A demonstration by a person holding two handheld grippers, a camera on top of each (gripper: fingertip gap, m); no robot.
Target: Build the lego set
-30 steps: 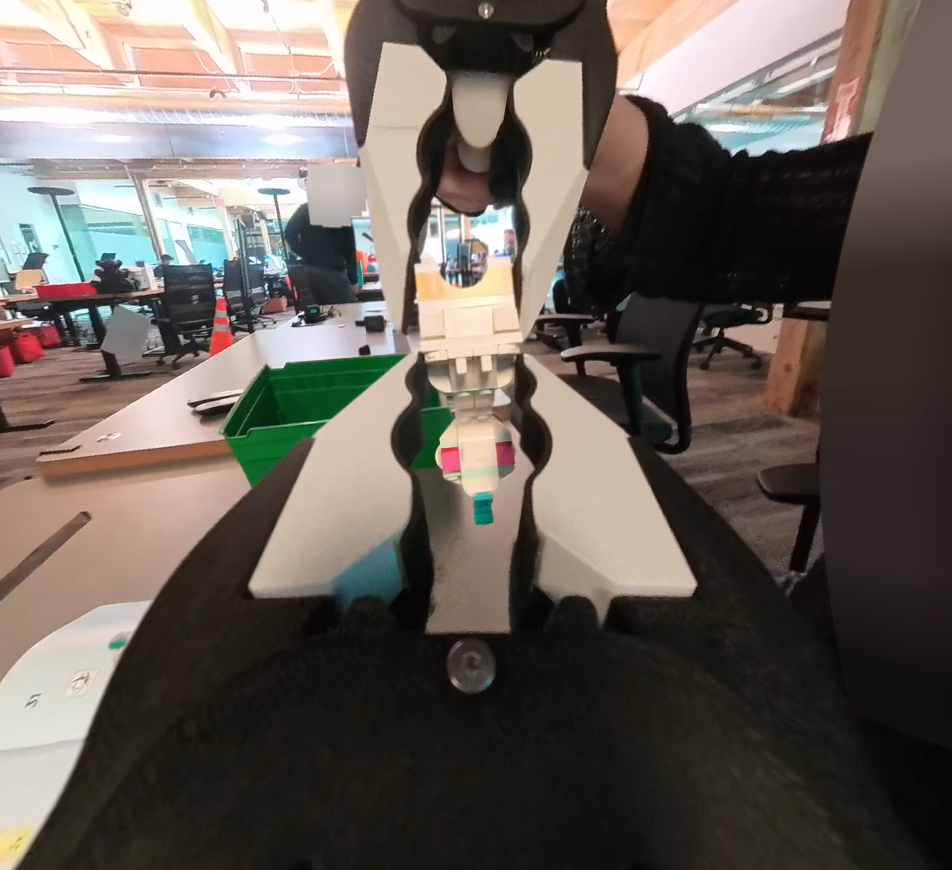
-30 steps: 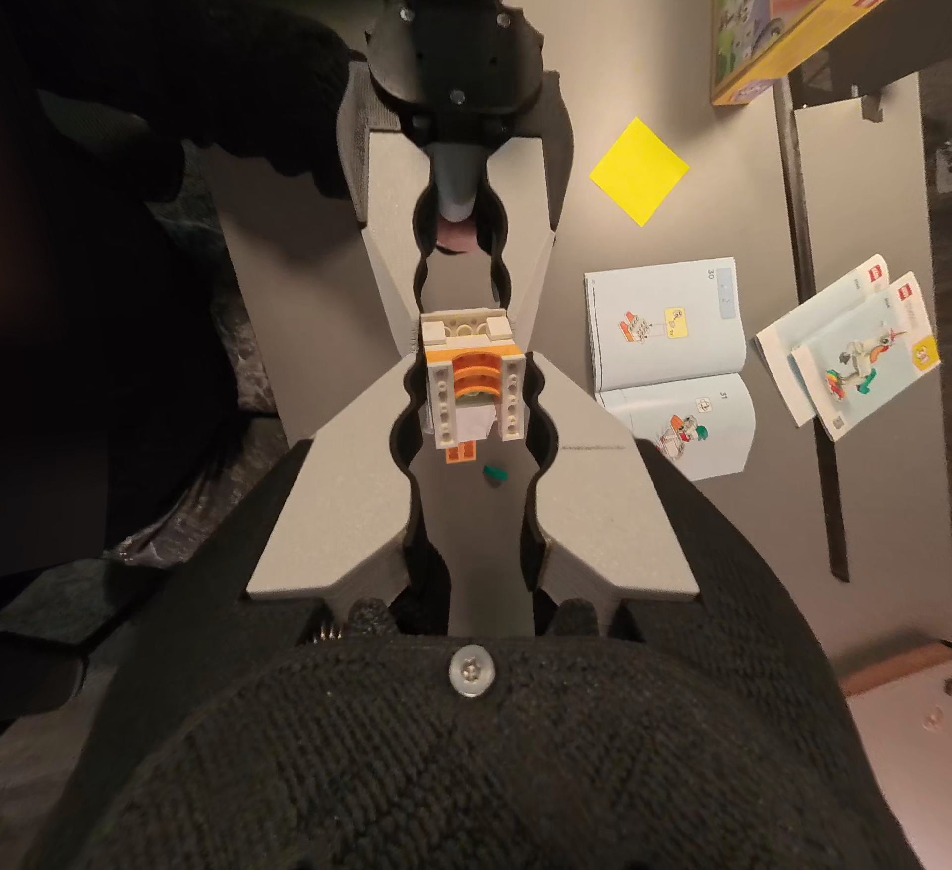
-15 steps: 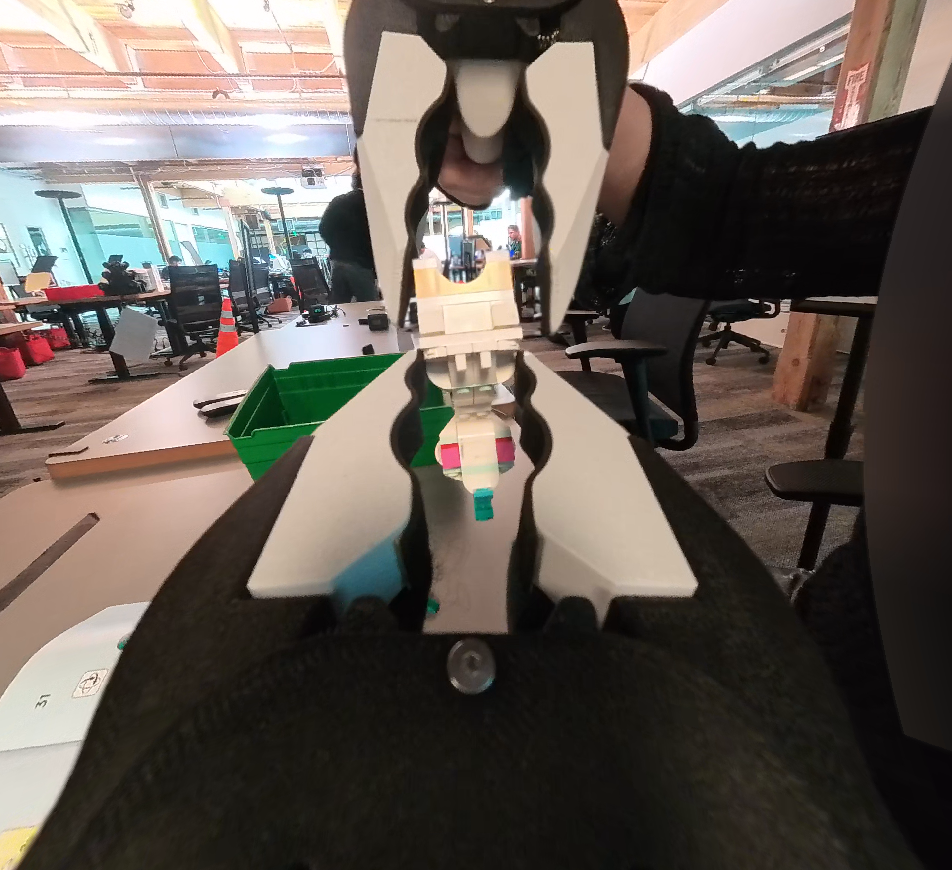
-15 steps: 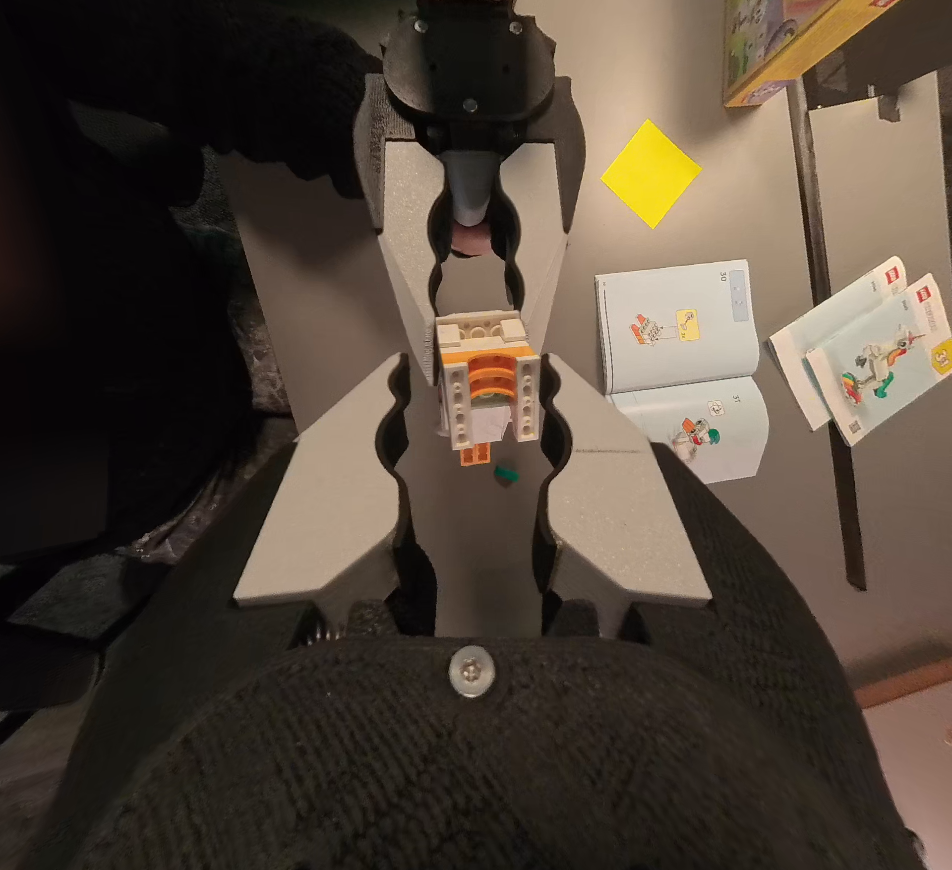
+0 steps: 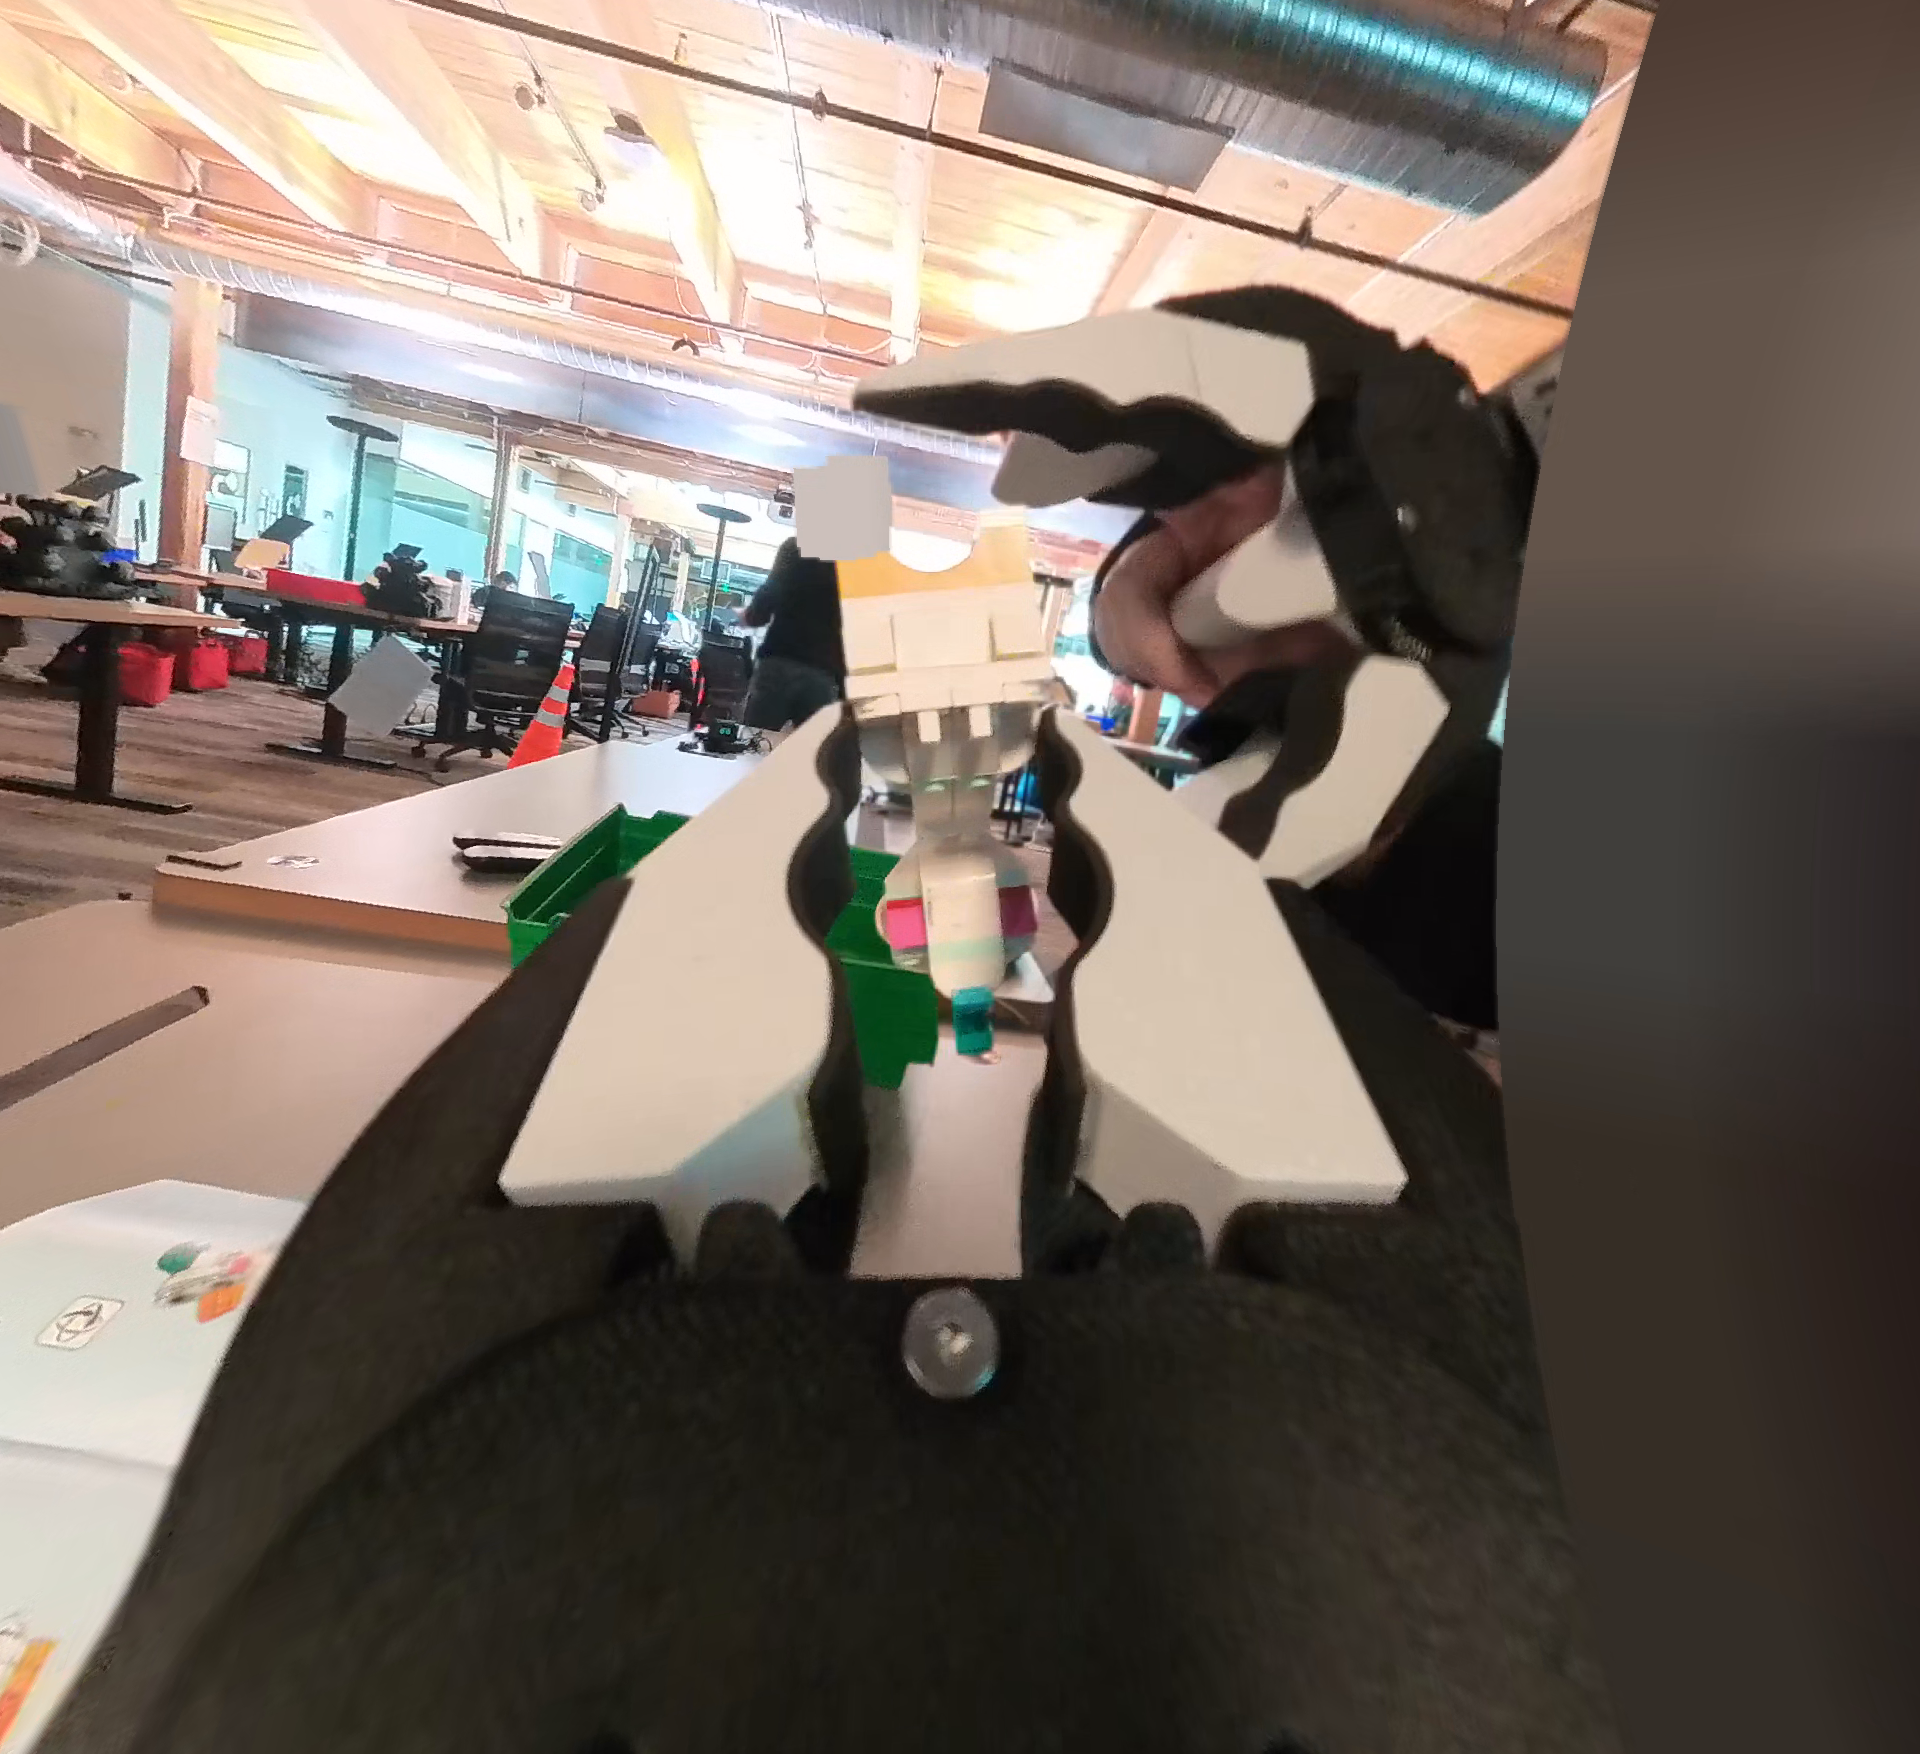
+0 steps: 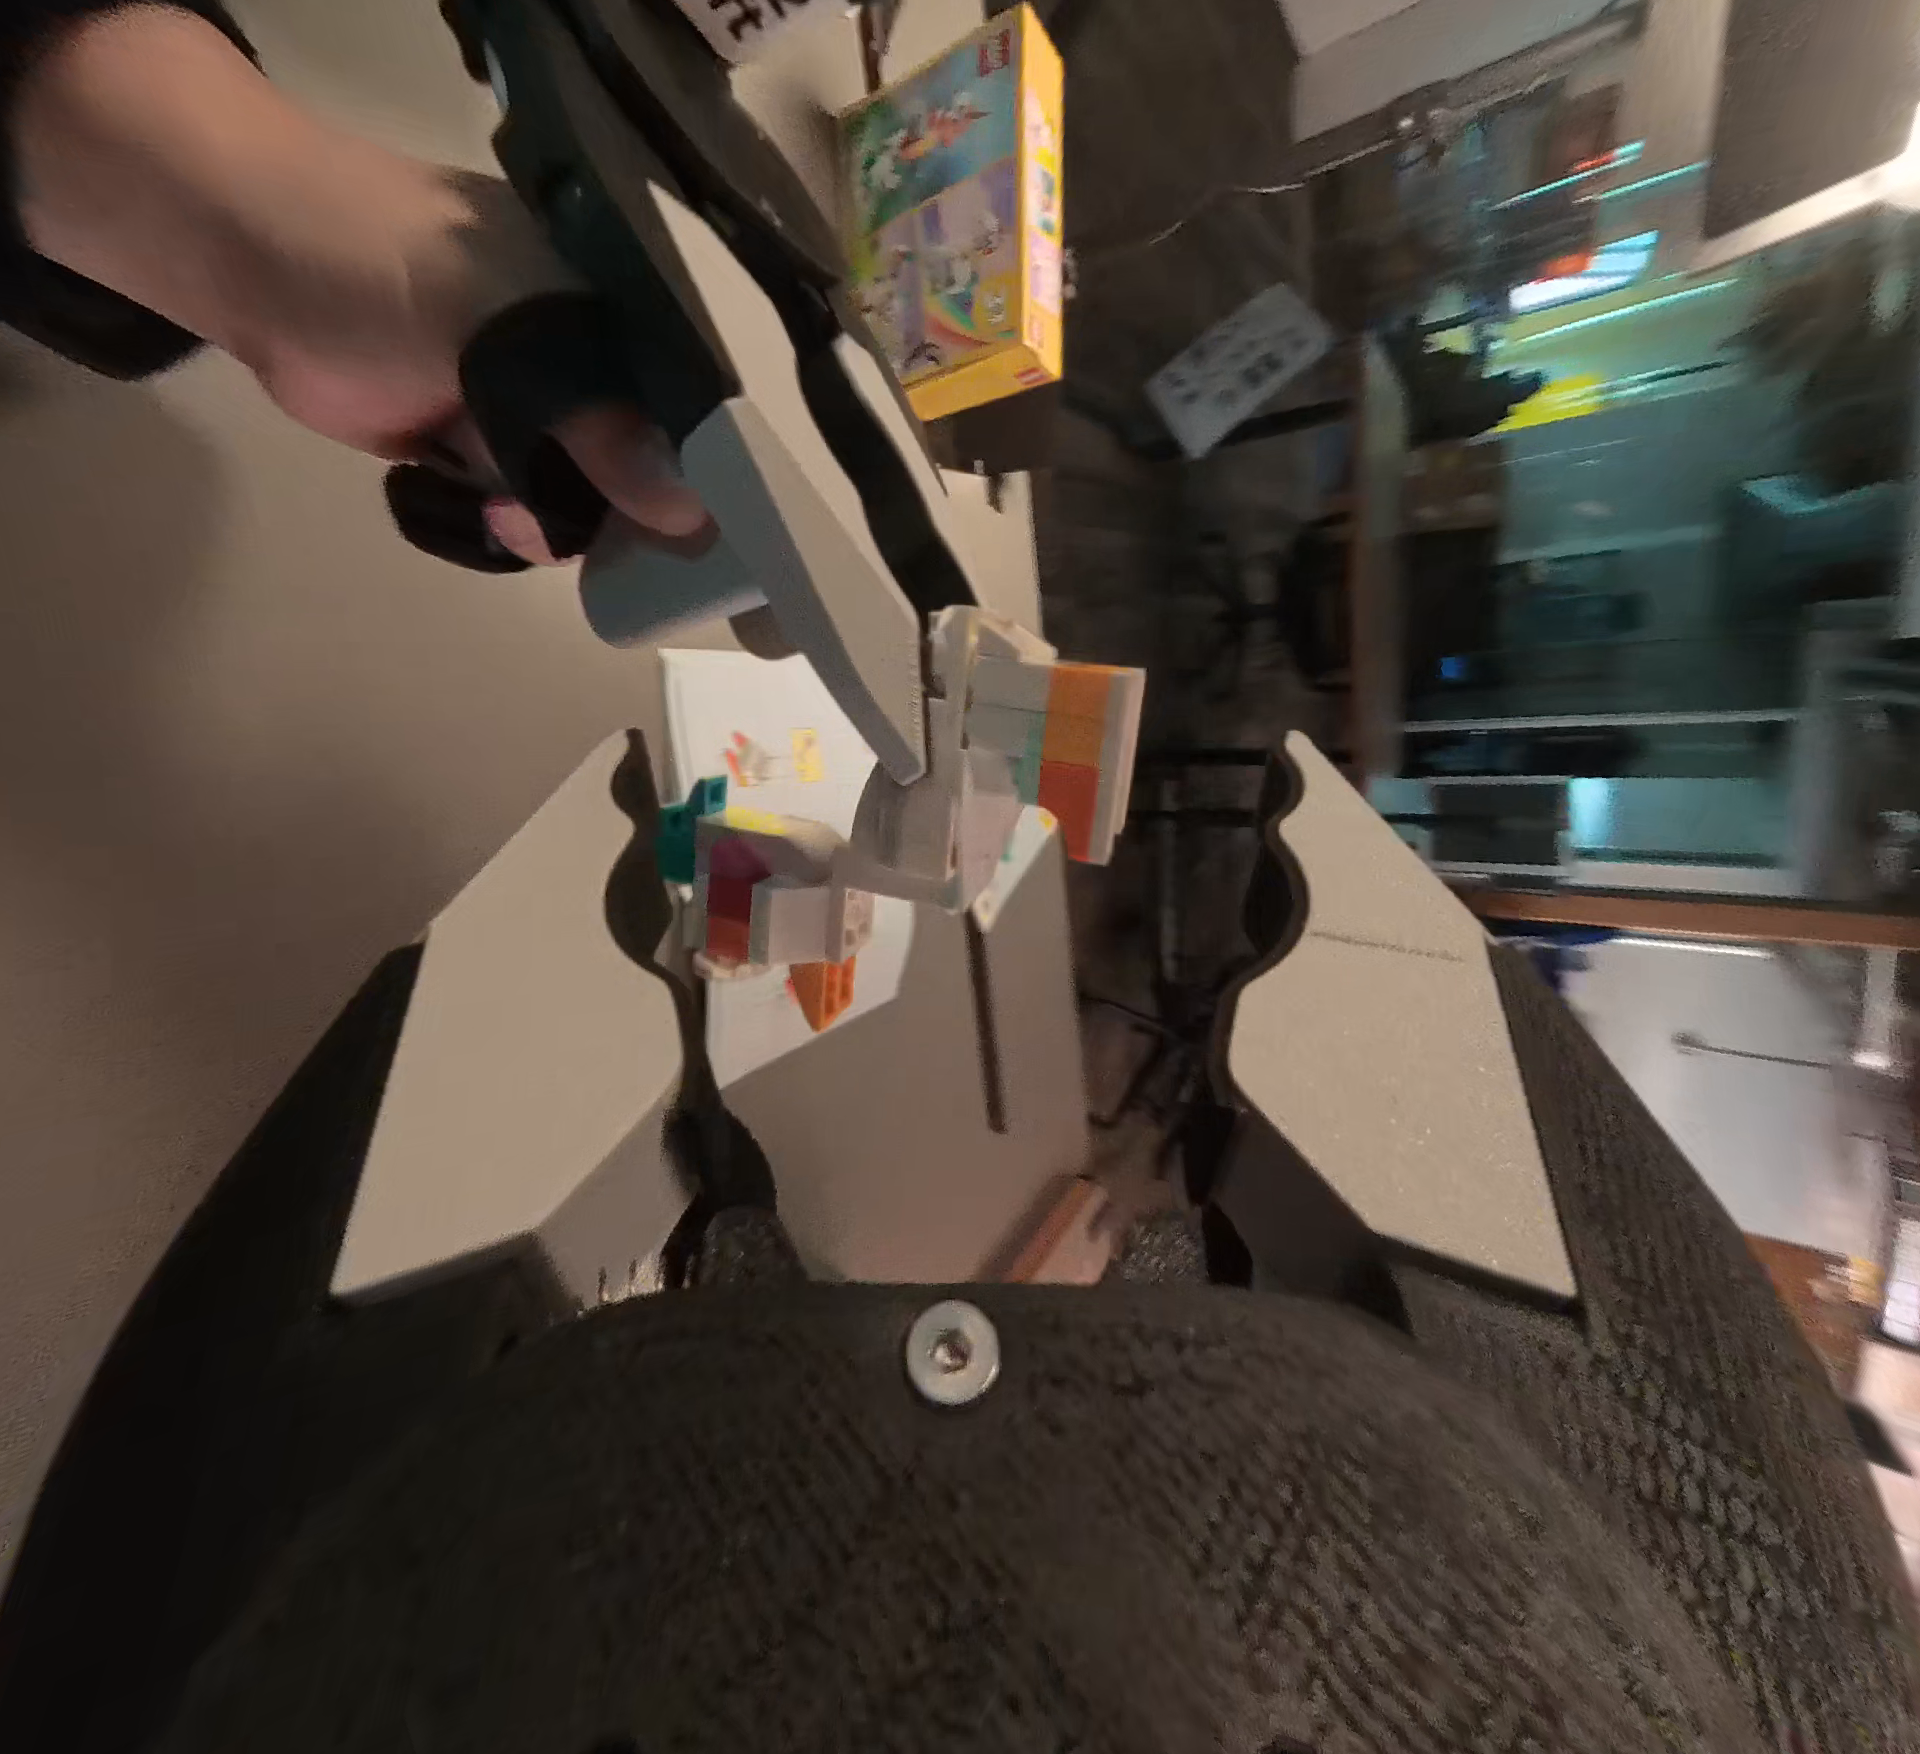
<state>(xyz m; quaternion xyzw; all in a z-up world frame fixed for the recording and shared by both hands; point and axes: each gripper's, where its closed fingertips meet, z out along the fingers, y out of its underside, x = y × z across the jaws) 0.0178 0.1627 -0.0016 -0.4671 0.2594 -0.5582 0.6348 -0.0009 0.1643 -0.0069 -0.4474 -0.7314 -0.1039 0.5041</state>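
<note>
Working above a tan table (image 5: pixel 260 1029), with a green bin (image 5: pixel 582 904) at its far edge and a yellow box (image 6: pixel 977 218) standing farther off. Lying open on the table below, a booklet (image 6: pixel 748 717), partly hidden behind the build.

Raised well clear of the table: the left gripper (image 5: pixel 940 728), jaws closed narrowly on the white middle of the model (image 5: pixel 935 634), squeezed by a bare hand (image 6: pixel 312 302). Off to one side in the left wrist view and tilted, the right gripper (image 6: pixel 956 759), spread wide with nothing between its fingers; near the model, not touching it.

Judging by the model, well along: white body joined up, striped orange block (image 6: pixel 1086 759) fixed at one end, head with pink and orange bricks at the other, and a small teal piece (image 5: pixel 971 1029) sticking out from the head. No loose bricks in sight in either view, so hard to say what is left; cannot tell from the blurred booklet which step is open. Probably late additions or a check of the build, with the free gripper ready to fetch or press a part.
</note>
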